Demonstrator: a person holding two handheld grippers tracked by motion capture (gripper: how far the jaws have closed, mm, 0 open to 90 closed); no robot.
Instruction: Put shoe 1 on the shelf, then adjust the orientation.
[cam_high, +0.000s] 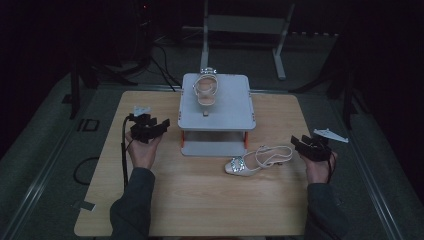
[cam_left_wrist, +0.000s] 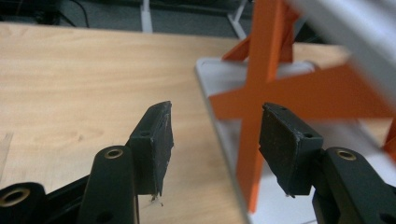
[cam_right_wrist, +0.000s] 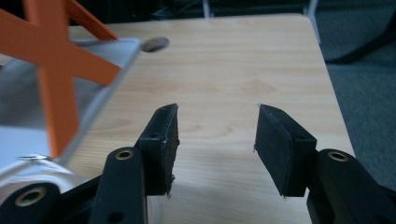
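High view, from the near edge outward: two sleeved forearms come in over the wooden surface (cam_high: 200, 200). The left gripper (cam_high: 159, 124) is held beside the left end of a two-tier rack (cam_high: 235, 117), and the right gripper (cam_high: 299, 143) hangs by the right edge of the surface. Both have their fingers spread with nothing between them; in the left gripper view the fingers (cam_left_wrist: 156, 144) frame bare wood and an orange cross brace (cam_left_wrist: 261, 100) of the rack, and in the right gripper view the fingers (cam_right_wrist: 161, 147) frame bare wood.

Between the two hands, just in front of the rack's lower shelf, lies a sandal (cam_high: 257, 161) on its side. It is pale cream, with a jewelled band across the toe, a slim heel and a thin loop of slingback strap that points toward the right gripper.

I judge it light and easy to lift. The sole and heel look stiff, the strap soft and floppy, and the glossy finish may be slippery. The sole's edge near the arch, or the heel, seems the firmest place to pinch. A hold on the strap would probably let the shoe swing, and a squeeze on the stones could scuff them.

Farther off, a matching sandal (cam_high: 206, 90) stands upright on the rack's grey top shelf, toe toward the person.
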